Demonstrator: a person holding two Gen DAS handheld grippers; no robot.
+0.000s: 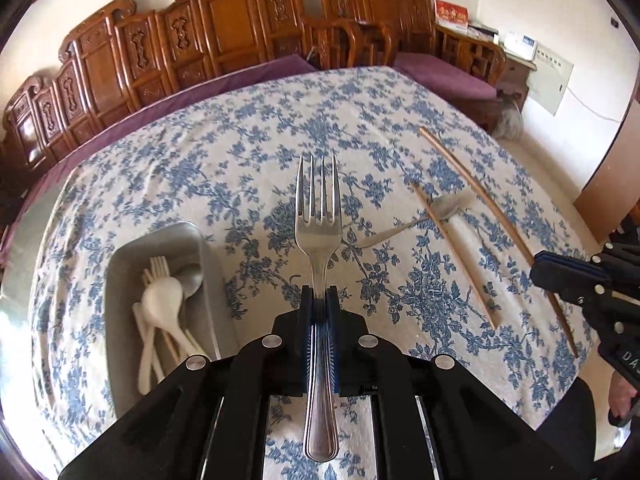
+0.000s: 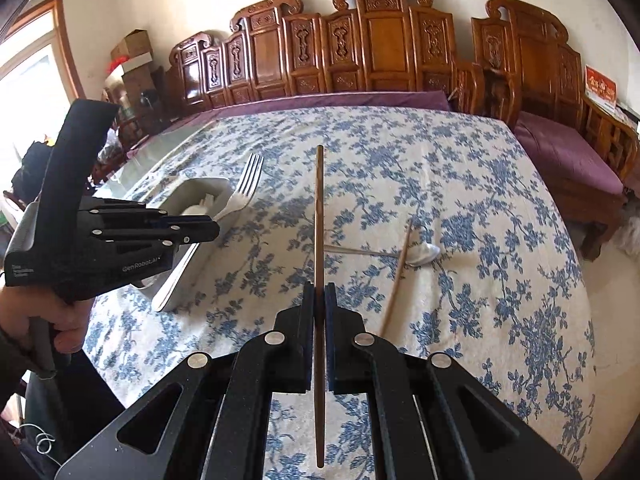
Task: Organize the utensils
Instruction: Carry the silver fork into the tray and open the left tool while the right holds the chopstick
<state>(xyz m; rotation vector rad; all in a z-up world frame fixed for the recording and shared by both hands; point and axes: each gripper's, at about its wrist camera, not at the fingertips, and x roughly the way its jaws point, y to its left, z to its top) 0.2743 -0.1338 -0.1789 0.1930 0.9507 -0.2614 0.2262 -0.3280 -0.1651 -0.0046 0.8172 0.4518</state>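
My left gripper (image 1: pixel 319 292) is shut on a metal fork (image 1: pixel 319 216), held above the table just right of the grey tray (image 1: pixel 120 264). The tray holds several white plastic utensils (image 1: pixel 162 308) and a metal spoon. My right gripper (image 2: pixel 319 290) is shut on a brown chopstick (image 2: pixel 319 208), lifted over the table; it shows in the left wrist view (image 1: pixel 472 184). A second chopstick (image 2: pixel 396 280) lies on the cloth across a metal spoon (image 2: pixel 420 255). The left gripper (image 2: pixel 212 230) with the fork (image 2: pixel 244 192) shows beside the tray (image 2: pixel 200 188) in the right wrist view.
The table wears a blue floral cloth (image 1: pixel 248 140). Carved wooden benches (image 2: pixel 360 52) with purple cushions (image 2: pixel 560 152) stand along the far and right sides. Cardboard boxes (image 2: pixel 132 52) sit at the back left near a window.
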